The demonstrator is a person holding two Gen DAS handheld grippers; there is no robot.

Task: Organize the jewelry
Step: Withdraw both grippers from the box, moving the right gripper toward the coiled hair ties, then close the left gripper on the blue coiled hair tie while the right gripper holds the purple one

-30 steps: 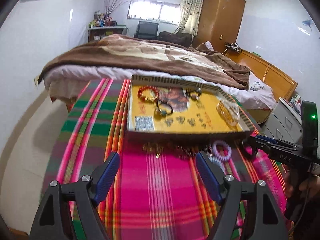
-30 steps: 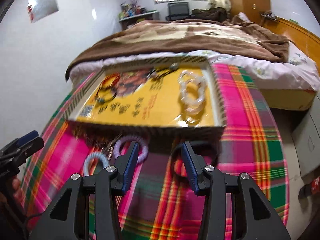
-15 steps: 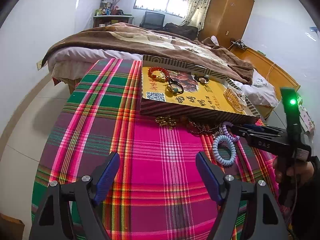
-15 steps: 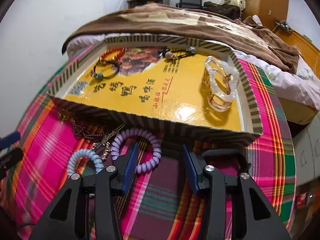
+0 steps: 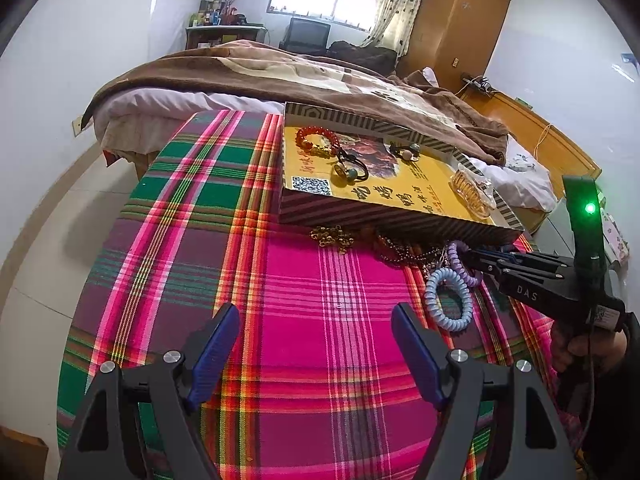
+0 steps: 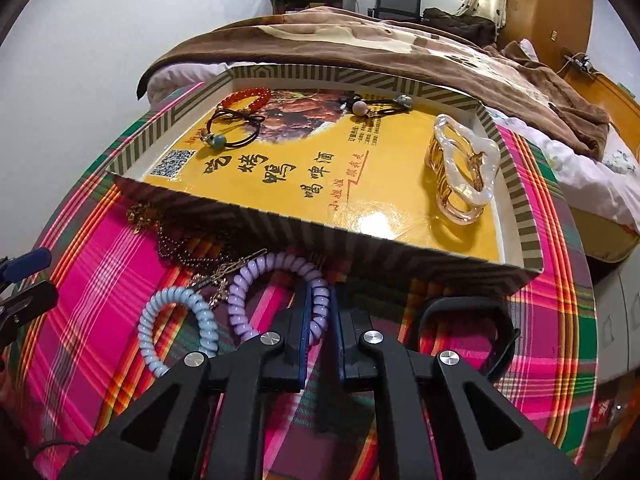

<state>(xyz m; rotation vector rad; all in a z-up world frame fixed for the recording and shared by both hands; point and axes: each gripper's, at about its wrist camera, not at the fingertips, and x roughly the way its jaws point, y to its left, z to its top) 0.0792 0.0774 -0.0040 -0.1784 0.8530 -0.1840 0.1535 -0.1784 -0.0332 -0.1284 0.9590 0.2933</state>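
Hovering with its jaws wide apart and nothing between them, the left tool (image 5: pixel 316 344) points down at bare plaid desk (image 5: pixel 280 280), well short of the jewelry. Ahead and to its right lies the purple spiral hair tie (image 6: pixel 280 280), just beside the blue spiral hair tie (image 6: pixel 176 320). The right tool (image 6: pixel 320 320) is clamped on the purple tie's near coil, angled steeply down. The striped box tray (image 6: pixel 320 236) sits directly beyond it, so the carry probably goes up over the near wall.
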